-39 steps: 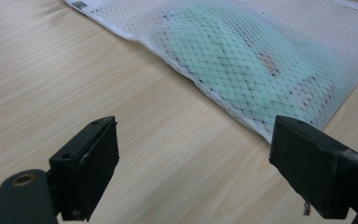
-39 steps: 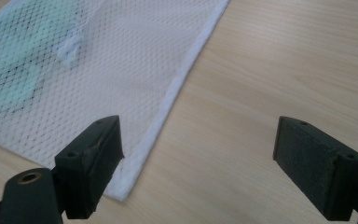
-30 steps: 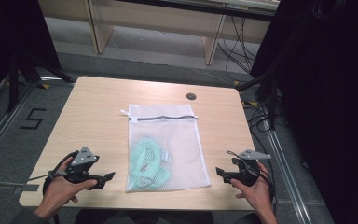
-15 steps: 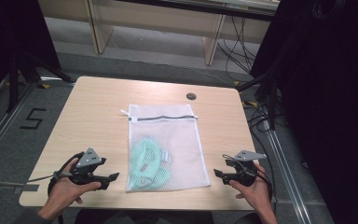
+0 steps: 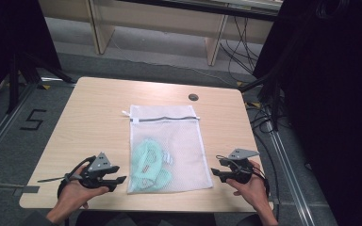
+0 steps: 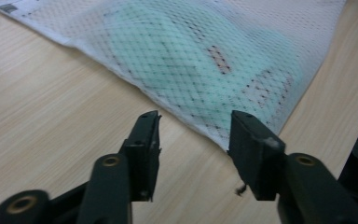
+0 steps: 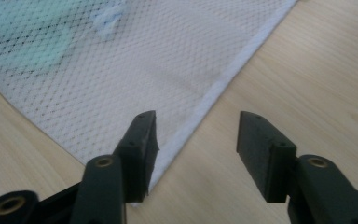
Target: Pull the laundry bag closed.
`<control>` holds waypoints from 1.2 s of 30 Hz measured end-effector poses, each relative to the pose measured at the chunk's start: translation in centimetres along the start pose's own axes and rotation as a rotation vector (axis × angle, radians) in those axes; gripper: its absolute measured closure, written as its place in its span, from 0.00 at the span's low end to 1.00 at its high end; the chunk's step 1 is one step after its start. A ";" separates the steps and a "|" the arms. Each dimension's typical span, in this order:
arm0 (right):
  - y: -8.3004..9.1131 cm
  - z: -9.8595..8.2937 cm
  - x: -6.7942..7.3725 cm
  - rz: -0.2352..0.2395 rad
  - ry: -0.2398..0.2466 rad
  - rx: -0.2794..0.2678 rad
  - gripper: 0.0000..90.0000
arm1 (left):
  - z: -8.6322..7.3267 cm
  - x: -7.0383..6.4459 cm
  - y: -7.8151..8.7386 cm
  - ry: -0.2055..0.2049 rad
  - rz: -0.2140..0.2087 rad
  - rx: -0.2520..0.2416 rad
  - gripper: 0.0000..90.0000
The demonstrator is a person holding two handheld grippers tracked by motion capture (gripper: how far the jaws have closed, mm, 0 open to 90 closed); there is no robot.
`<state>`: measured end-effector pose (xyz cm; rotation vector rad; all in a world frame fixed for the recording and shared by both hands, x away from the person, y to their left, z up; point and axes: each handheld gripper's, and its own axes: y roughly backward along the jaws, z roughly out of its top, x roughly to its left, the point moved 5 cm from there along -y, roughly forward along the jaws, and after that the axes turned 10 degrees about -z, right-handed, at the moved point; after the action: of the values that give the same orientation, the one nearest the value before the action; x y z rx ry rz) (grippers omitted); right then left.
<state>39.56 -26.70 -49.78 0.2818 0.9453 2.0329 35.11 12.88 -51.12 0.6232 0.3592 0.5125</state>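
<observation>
Moved: both hand-held grippers edged inward toward mesh bag (image 5: pixel 169 146), centre frame.
Left hand-held gripper (image 5: pixel 119 179): wide, nearer bag corner.
Right hand-held gripper (image 5: pixel 216 172): wide.

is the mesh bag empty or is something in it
Not empty: the white mesh laundry bag lies flat on the table with a mint-green garment showing through its mesh near the person.

A light wood-grain counter (image 5: pixel 89 127) stands on a grey floor (image 5: pixel 9 136). Flat on its middle lies a white mesh laundry bag (image 5: pixel 188 150), zip end away from the person, with pale green fabric (image 5: pixel 146 162) inside. Near the far edge sits a small dark round spot (image 5: pixel 193 97), perhaps a cable grommet.
</observation>
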 end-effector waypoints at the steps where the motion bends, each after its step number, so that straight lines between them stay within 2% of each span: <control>1: -0.3 0.4 0.2 0.011 0.000 -0.008 0.64 | 0.1 -0.3 -0.4 -0.017 -0.015 0.011 0.75; 2: -0.3 0.4 0.2 0.011 0.000 -0.008 0.64 | 0.1 -0.3 -0.4 -0.017 -0.015 0.011 0.79; 3: -0.4 0.6 0.7 0.031 -0.022 0.003 0.66 | 0.2 -0.4 -0.6 -0.028 -0.027 0.021 0.79; 4: -1.1 0.9 1.0 0.036 0.023 -0.007 0.75 | 0.2 -0.6 -0.9 -0.045 -0.044 0.027 0.86; 5: -1.3 1.0 0.9 0.036 0.046 -0.007 0.79 | 0.3 -0.8 -1.2 -0.040 -0.044 0.027 0.89; 7: -1.7 1.3 1.2 0.055 0.075 -0.001 0.88 | 0.5 -1.2 -1.9 -0.053 -0.070 0.035 0.94; 8: -1.7 1.3 1.2 0.055 0.075 -0.001 0.88 | 0.5 -1.2 -1.9 -0.053 -0.070 0.035 0.96; 12: -2.7 1.8 1.9 0.086 0.127 0.020 1.00 | 0.6 -1.5 -2.8 -0.079 -0.083 0.053 0.99; 16: -3.4 1.8 2.3 0.098 0.172 0.070 1.00 | 0.7 -1.6 -3.4 -0.083 -0.096 0.059 0.99; 17: -3.4 1.8 2.3 0.098 0.172 0.070 1.00 | 0.8 -1.5 -3.5 -0.107 -0.091 0.070 0.99; 18: -3.8 2.0 2.4 0.097 0.182 0.085 1.00 | 0.8 -1.6 -3.8 -0.080 -0.102 0.067 1.00; 20: -3.9 2.0 2.5 0.103 0.178 0.098 1.00 | 0.8 -1.5 -3.9 -0.085 -0.095 0.073 0.99; 21: -4.3 2.1 2.6 0.100 0.200 0.116 1.00 | 0.9 -1.5 -4.0 -0.082 -0.104 0.069 1.00; 23: -4.6 2.2 2.6 0.101 0.219 0.107 1.00 | 1.0 -1.4 -4.2 -0.091 -0.103 0.072 1.00; 24: -4.7 2.2 2.9 0.108 0.211 0.122 1.00 | 1.1 -1.4 -4.4 -0.076 -0.107 0.067 1.00; 25: -5.0 2.3 2.8 0.107 0.228 0.122 1.00 | 1.1 -1.1 -4.4 -0.102 -0.098 0.076 1.00; 27: -5.3 2.3 3.0 0.108 0.232 0.140 1.00 | 1.1 -1.2 -4.7 -0.071 -0.105 0.071 1.00; 30: -5.6 2.2 3.1 0.110 0.235 0.156 1.00 | 1.0 -1.0 -5.1 -0.079 -0.096 0.083 1.00; 31: -5.8 2.2 3.1 0.108 0.243 0.156 1.00 | 1.0 -1.1 -5.3 -0.070 -0.101 0.086 1.00; 34: -6.1 1.9 3.2 0.106 0.266 0.185 1.00 | 1.0 -0.6 -5.6 -0.077 -0.103 0.102 1.00; 35: -6.1 2.0 3.1 0.111 0.301 0.188 1.00 | 1.0 -0.5 -5.8 -0.069 -0.096 0.100 1.00; 36: -6.1 1.9 3.3 0.100 0.273 0.187 1.00 | 1.1 -0.3 -5.9 -0.073 -0.101 0.101 1.00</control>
<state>42.24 -20.96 -53.28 0.1562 1.3174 2.1124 37.36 8.12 -53.92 0.7155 0.3469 0.3751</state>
